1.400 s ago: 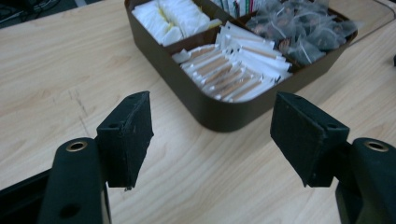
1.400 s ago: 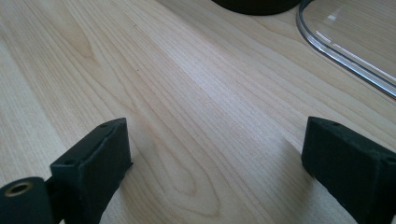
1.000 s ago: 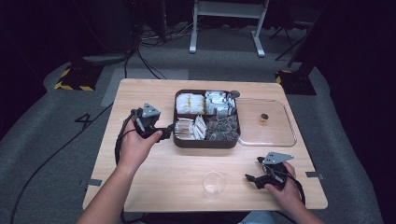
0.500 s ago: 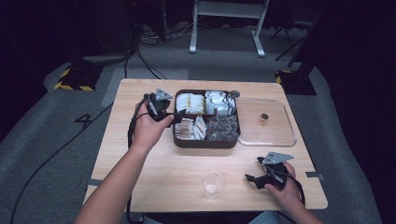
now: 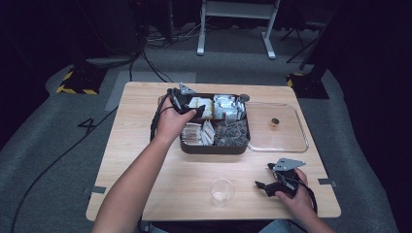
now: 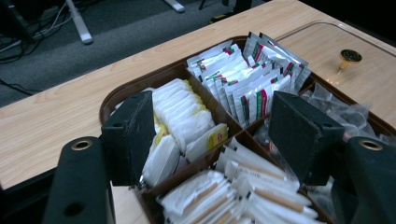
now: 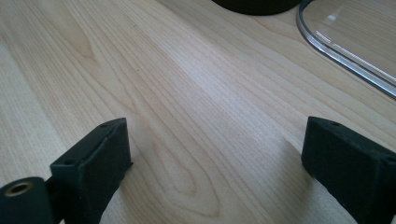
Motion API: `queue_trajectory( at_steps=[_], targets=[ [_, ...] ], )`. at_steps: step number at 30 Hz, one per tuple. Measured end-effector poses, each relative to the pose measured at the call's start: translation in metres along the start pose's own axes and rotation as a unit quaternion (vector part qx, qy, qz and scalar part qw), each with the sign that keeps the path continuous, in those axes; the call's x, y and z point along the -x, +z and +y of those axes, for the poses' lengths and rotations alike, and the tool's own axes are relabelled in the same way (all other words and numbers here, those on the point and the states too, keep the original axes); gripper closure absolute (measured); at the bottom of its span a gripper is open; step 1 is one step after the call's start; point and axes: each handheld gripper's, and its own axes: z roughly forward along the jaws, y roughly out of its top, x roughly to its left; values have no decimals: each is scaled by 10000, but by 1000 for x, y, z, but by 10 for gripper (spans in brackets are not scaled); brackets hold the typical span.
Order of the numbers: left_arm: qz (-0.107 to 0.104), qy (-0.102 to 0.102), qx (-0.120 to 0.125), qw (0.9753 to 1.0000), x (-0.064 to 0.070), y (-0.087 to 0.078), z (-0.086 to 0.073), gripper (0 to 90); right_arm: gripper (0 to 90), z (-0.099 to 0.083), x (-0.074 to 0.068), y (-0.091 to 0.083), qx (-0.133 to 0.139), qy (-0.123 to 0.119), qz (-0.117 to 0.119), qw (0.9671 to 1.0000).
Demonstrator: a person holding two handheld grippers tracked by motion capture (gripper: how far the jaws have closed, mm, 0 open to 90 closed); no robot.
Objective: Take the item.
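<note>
A dark brown divided tray (image 5: 214,148) stands mid-table. It holds white and yellow sachets (image 6: 182,119), silver packets with red and green marks (image 6: 243,79), paper-wrapped sticks (image 6: 243,186) and dark clear-wrapped items (image 5: 232,132). My left gripper (image 5: 193,108) hovers over the tray's back-left compartment, open. In the left gripper view its jaws (image 6: 215,135) straddle the white sachets without holding any. My right gripper (image 5: 265,176) rests low near the table's front right, open, with bare wood between its jaws (image 7: 219,172).
A clear lid (image 5: 286,141) with a small brass knob (image 5: 274,122) lies flat right of the tray; its rim (image 7: 345,51) shows ahead of the right gripper. A clear plastic cup (image 5: 222,191) stands near the front edge, left of the right gripper.
My left gripper has moved right and away from me, from the table's left part to above the tray's back-left compartment. The right gripper has stayed put.
</note>
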Motion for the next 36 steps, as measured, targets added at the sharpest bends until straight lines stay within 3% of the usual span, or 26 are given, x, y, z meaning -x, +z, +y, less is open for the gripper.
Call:
queue_trajectory(
  at_steps=[5,7,8,11,15,21,25,36],
  targets=[
    [-46,-146,-32,9999,1,17,3,327,82,0,0,0,0,0,0,10000],
    [-54,-369,21,9993,0,30,4,331,82,0,0,0,-3,7,2,10000],
    [-37,-388,16,9992,0,36,4,331,82,0,0,0,-3,8,2,10000],
    [83,-347,-87,9993,-1,49,3,332,82,0,0,0,-3,7,2,10000],
    [95,-373,-183,9991,-4,59,1,336,82,0,0,0,-3,8,3,10000],
    [177,-409,-534,9976,-11,78,-7,375,82,0,0,0,6,16,-1,10000],
    [88,-470,-806,9956,-12,89,-13,459,82,0,0,0,3,21,4,10000],
    [-39,-417,-1158,9924,-10,101,-18,601,82,0,0,0,4,15,1,10000]
  ],
)
